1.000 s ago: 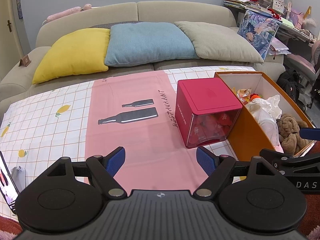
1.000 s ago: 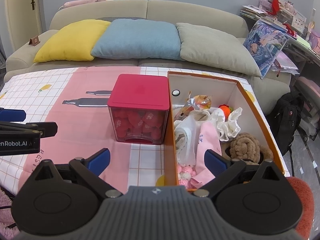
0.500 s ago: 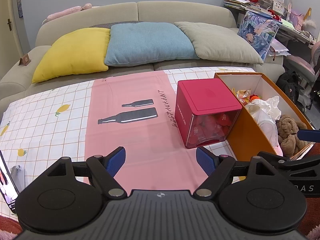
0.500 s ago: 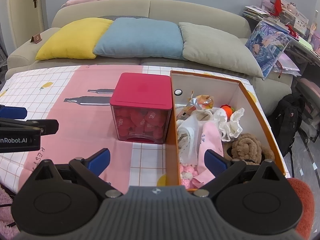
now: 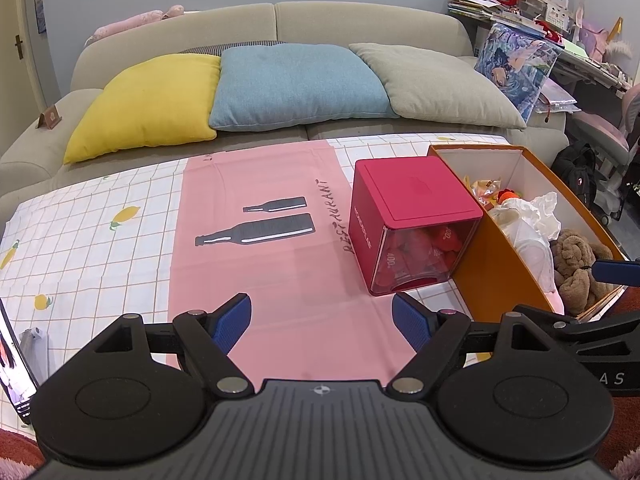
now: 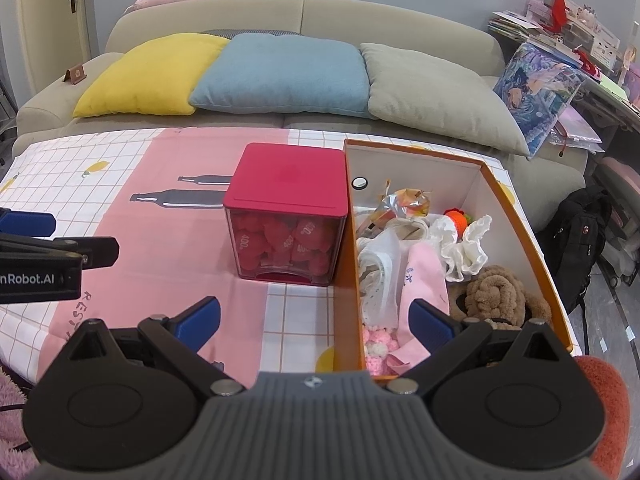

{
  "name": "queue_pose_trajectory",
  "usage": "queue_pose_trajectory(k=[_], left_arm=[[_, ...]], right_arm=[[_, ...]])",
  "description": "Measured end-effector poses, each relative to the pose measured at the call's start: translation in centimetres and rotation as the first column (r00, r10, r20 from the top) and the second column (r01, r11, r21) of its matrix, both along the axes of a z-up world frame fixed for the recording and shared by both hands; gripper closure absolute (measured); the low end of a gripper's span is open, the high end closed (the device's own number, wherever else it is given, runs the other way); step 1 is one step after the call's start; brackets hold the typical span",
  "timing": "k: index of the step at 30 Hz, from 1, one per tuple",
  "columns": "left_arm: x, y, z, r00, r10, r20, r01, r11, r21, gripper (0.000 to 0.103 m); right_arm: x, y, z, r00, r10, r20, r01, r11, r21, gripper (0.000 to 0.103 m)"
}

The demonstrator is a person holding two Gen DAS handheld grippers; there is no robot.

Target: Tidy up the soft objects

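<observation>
Home living room. Beige sofa [image 6: 304,8] along back wall, three cushions on it: yellow [image 6: 148,76], blue [image 6: 284,76], grey-green [image 6: 436,96]. Table [image 5: 80,232] in front under checked lemon-print cloth with pink bottle-print runner. Cluttered desk [image 6: 576,40] at right, papers and trinkets piled on it; black backpack [image 6: 580,236] on floor beside. Door [image 6: 56,8] at far left.

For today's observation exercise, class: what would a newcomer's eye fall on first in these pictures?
Probably the red box mid-table, standing against the left wall of the orange box crammed with soft things, a brown plush among them. Behind, three cushions line the sofa: yellow, blue, grey.
</observation>
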State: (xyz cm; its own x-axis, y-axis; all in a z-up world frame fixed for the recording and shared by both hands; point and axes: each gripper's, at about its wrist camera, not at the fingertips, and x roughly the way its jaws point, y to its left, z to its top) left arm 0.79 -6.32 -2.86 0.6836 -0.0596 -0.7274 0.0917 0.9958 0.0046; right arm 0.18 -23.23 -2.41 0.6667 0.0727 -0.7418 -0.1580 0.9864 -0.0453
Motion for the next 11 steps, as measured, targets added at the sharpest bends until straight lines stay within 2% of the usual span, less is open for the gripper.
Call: queue_pose_trajectory(k=[11], left_arm=[[-0.14, 0.25, -0.04, 1.0, 0.002, -0.005, -0.003, 1.0, -0.014, 0.01]], right_arm=[[-0.07, 0.19, -0.08, 1.0, 0.017, -0.004, -0.017, 1.0, -0.006, 0.005]])
